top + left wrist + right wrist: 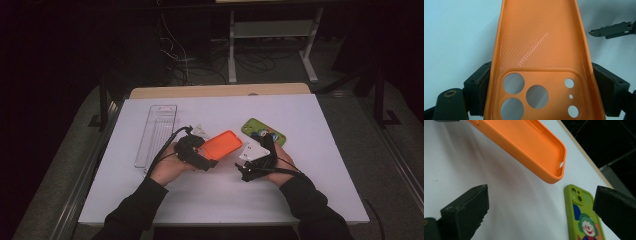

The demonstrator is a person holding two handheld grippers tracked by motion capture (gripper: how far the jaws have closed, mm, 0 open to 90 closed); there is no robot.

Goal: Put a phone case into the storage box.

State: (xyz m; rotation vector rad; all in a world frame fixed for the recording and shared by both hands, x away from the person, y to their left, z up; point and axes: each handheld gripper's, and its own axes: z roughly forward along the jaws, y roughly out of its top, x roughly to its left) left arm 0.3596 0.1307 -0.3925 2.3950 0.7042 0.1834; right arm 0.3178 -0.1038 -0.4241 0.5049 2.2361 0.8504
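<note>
Left tool clamps the orange phone case — right tool gapes wide, empty, near the green case.

Both our forearms come in from the near edge in dark sleeves, hands set close together near the middle of the tabletop. Our left tongs point right and slightly away, jaws clamped on either long side of the orange phone case. Our right tongs point left toward them, jaws spread wide apart with nothing between.
</note>
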